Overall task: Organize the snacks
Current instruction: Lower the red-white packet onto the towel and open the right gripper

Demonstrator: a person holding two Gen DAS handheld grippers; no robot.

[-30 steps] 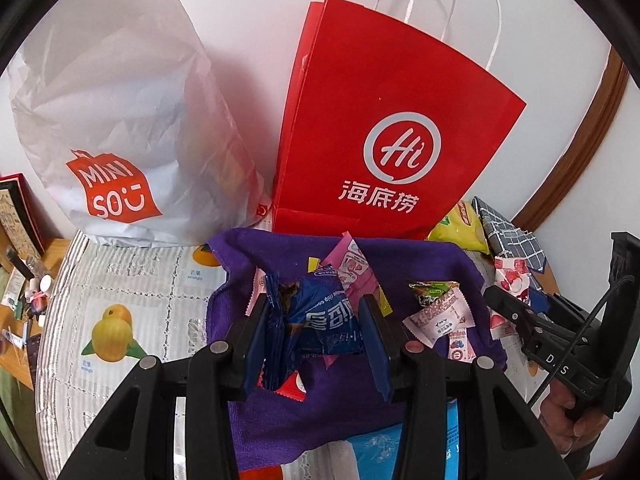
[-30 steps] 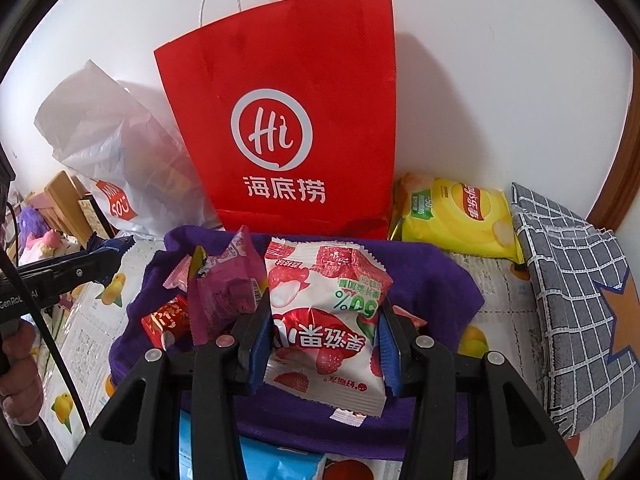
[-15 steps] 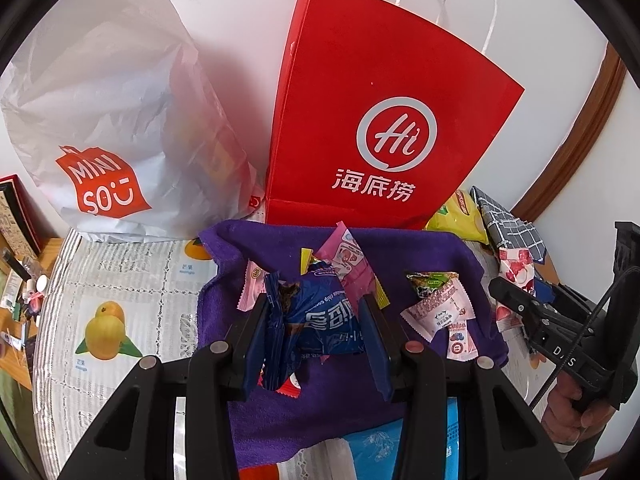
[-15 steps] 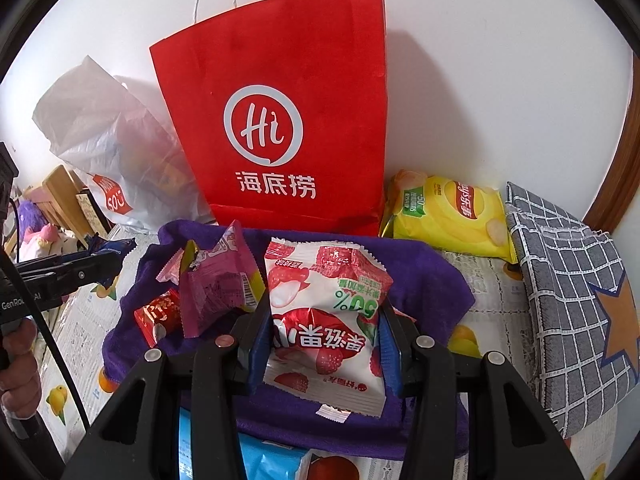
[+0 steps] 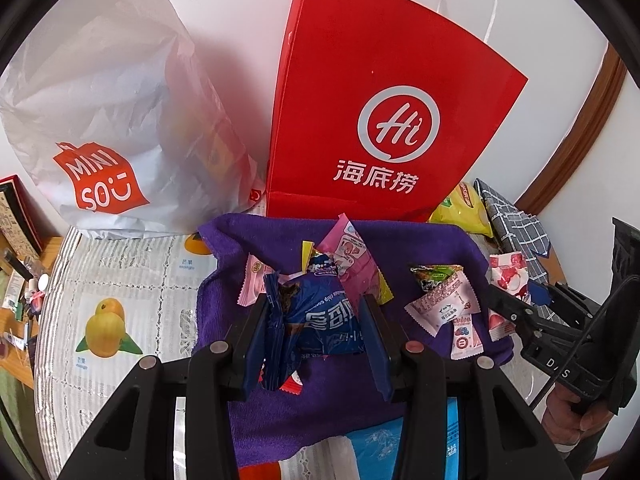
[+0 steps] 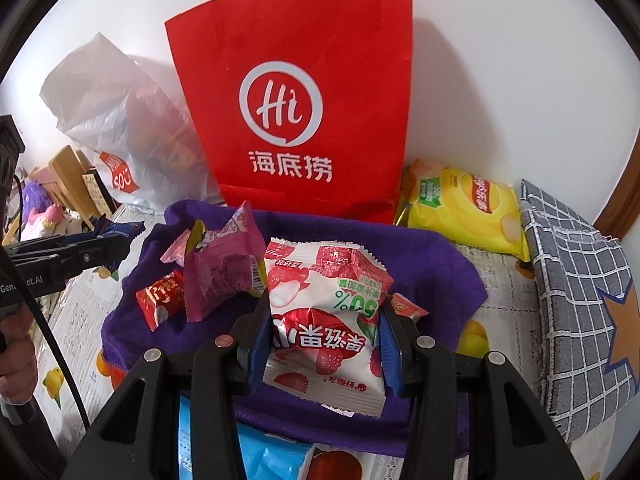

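Standing tallest against the wall at twelve o'clock is a red paper bag [image 6: 304, 120] with white rope handles and a round white logo; at its ten o'clock slumps a crinkled white plastic bag [image 5: 108, 120] with an orange label. Below them a purple towel [image 6: 436, 264] lies spread on the table [image 5: 132, 276], whose cover is printed with fruit. On the towel lie loose snack packets, among them a pink one [image 6: 220, 276] and a small red one [image 6: 160, 300]. A yellow chip bag [image 6: 464, 208] lies at two o'clock of the towel. The right gripper [image 6: 324, 332] has its fingers pinching a white pouch [image 6: 324, 308] printed with red strawberries, glossy and puffed. The left gripper [image 5: 316, 328] has its fingers pinching a crumpled blue packet [image 5: 320, 312] with white lettering, above the towel.
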